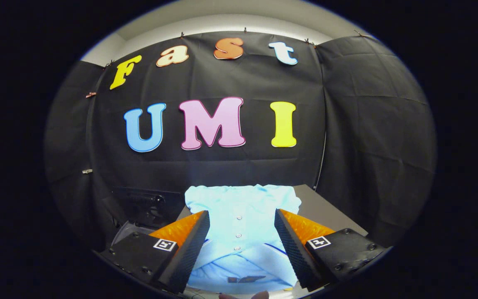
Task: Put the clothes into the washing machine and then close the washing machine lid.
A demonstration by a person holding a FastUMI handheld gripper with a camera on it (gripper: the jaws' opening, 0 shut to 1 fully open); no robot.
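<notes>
Between my spread fingers and just ahead of them lies the pale blue shirt (241,220), flat on the table (326,207). My gripper (242,238) gapes wide, empty. Pickup comes first: I judge I must lower and pinch cloth.

No words, brand names or numbers can be read. Each side of the gripper (242,232) carries a small square black-and-white marker tag (165,244), a coded pattern and not lettering. The pale blue shirt (242,207) bears a dark patch near its collar, too blurred to read.
</notes>
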